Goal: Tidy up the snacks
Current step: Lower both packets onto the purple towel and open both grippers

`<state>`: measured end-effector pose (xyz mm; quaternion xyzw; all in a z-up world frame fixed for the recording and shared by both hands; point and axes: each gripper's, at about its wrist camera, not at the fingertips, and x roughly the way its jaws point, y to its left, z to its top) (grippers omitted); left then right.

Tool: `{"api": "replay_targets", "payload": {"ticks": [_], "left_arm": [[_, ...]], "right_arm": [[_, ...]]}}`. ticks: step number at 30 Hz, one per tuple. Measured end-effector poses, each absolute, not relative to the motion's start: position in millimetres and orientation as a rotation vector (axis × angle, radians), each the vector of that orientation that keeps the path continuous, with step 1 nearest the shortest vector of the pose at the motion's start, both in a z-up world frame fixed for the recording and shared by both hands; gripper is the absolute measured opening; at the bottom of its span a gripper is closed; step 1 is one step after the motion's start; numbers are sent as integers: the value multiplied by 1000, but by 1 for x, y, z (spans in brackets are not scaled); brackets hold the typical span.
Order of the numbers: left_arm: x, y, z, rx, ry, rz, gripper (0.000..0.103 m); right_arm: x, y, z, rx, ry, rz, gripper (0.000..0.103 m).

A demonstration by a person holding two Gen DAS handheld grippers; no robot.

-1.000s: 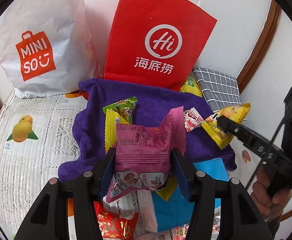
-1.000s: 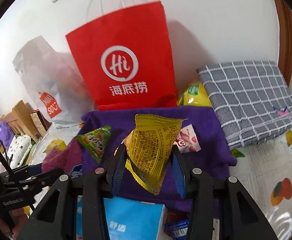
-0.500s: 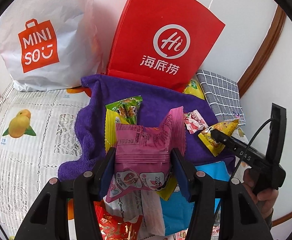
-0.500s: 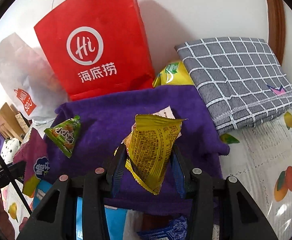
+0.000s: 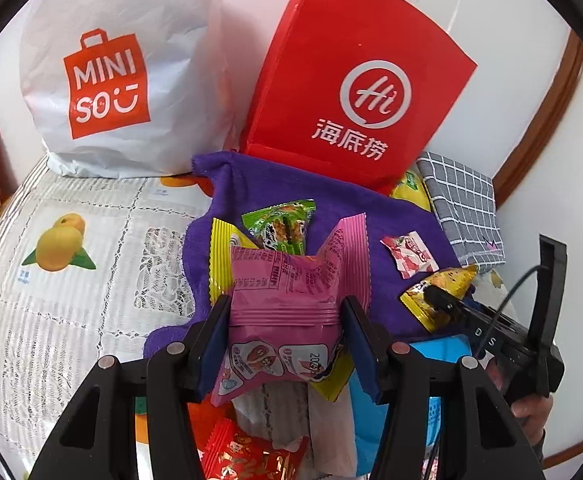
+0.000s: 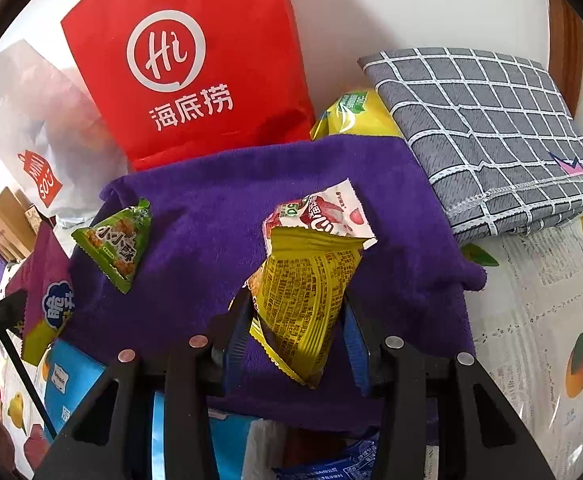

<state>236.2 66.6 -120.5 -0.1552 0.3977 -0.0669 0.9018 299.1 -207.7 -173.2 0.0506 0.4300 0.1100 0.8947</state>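
Snacks were held over the purple towel [image 6: 219, 200]: the left gripper [image 5: 285, 316] had its jaws pinching a pink packet [image 5: 287, 296], the right gripper [image 6: 297, 320] a yellow packet [image 6: 307, 280], just before the red-and-white packet [image 6: 327, 216].

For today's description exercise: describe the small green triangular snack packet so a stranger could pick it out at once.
Find the red paper bag standing against the wall; the purple towel spreads out in front of it. The green packet lies near the towel's left edge in the right wrist view. It alone is green and triangular; the red-and-white packet lies further right.
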Motion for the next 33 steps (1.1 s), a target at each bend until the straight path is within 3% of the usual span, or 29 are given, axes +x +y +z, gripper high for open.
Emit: {"api": "replay_targets", "payload": {"ticks": [3,5,7,25,31,33], "left_arm": [[242,65,-119,-319,826,-135,53],[247,61,-118,-310,835,-135,53],[253,56,-117,-293,840,-135,53],[302,30,-134,-268,901,-92,53],[302,32,-139,-282,949,-91,59],[295,35,-133,-287,935,-93,66]], "right_arm": [[299,-210,-175,119,904,240,46],[298,-212,-176,124,910,249,55],[297,-212,-175,122,906,250,57],[279,-223,-155,137,850,259,62],[280,-226,-156,175,884,286,62],[279,-225,-155,166,882,288,62]]}}
